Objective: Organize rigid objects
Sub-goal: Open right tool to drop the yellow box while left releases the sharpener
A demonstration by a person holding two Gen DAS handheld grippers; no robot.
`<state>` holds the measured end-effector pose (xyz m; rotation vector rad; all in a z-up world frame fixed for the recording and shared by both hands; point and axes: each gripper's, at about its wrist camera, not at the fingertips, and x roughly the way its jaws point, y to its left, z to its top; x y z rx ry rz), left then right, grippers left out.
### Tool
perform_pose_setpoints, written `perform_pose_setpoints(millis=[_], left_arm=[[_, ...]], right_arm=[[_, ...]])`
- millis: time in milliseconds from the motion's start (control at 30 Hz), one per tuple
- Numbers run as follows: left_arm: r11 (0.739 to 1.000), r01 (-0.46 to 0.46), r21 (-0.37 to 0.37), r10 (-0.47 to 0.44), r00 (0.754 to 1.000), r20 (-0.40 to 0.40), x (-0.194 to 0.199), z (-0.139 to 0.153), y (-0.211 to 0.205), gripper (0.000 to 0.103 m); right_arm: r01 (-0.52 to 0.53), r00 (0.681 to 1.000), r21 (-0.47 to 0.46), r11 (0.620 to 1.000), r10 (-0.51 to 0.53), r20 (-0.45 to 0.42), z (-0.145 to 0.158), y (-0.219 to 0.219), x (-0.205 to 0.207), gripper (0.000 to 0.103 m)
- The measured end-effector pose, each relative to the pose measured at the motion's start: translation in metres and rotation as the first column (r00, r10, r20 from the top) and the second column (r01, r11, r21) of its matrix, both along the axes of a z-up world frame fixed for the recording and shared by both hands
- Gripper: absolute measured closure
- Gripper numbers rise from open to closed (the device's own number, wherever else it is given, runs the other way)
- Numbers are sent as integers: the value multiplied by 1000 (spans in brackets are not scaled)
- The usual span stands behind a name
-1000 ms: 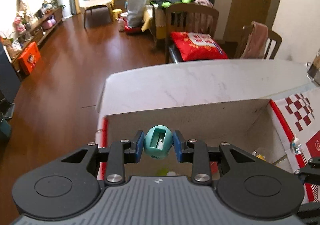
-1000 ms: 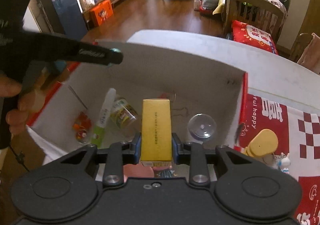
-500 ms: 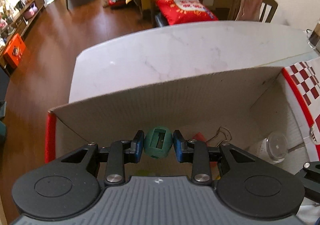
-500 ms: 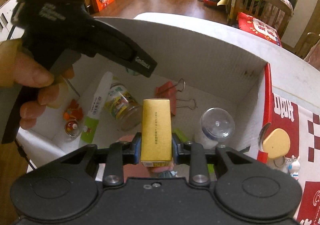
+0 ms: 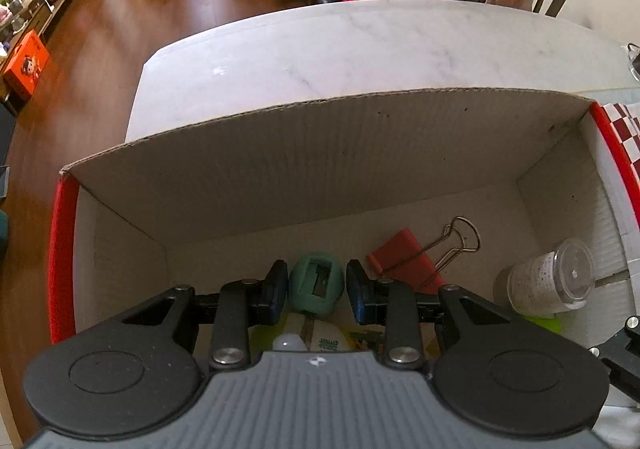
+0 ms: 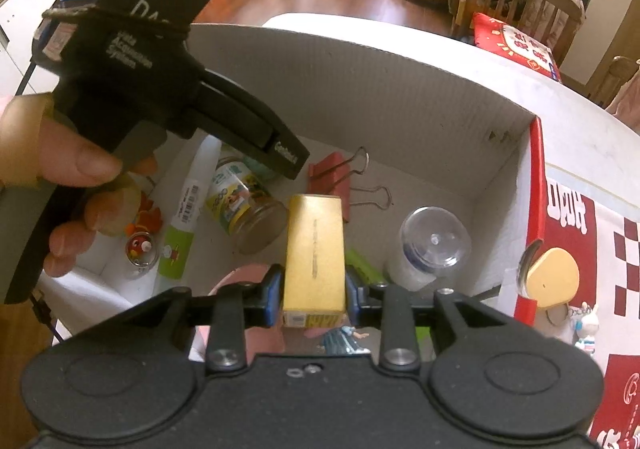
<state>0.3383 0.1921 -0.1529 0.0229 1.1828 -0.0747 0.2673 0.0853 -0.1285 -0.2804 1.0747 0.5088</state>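
In my left wrist view, the left tongs (image 5: 317, 286) sat at lower centre of the frame, clenched on a green sharpener (image 5: 316, 283) and reaching down inside the cardboard box (image 5: 304, 153); a red binder clip (image 5: 404, 263) lay on the box floor right of them, and a clear-lidded jar (image 5: 548, 281) lay at the right edge; the box stood on the white marble surface (image 5: 360, 49).

In my right wrist view, the right tongs (image 6: 313, 291) at lower centre had the yellow carton (image 6: 314, 257) between their pads, touching both, and their jaws were opening; it hung over the box interior; a glass jar (image 6: 248, 205) and a white tube (image 6: 188, 209) lay left of it, a clear dome-lidded cup (image 6: 434, 241) right of it; a hand (image 6: 60, 177) at the left edge gripped the black left-tongs handle (image 6: 132, 61).
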Motion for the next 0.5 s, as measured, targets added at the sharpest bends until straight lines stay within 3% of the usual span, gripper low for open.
perform_pose_setpoints(millis=[167, 233, 500], left_arm=[[1000, -6, -4, 6, 1000, 13, -7, 8, -1, 67], [1000, -9, -12, 9, 1000, 25, -14, 11, 0, 47], [999, -31, -24, 33, 996, 80, -34, 30, 3, 47]], right_arm=[[-6, 1000, 12, 1000, 6, 1, 4, -2, -5, 64], [-12, 1000, 19, 1000, 12, 3, 6, -3, -8, 60], [-19, 1000, 35, 999, 18, 25, 18, -9, -19, 45]])
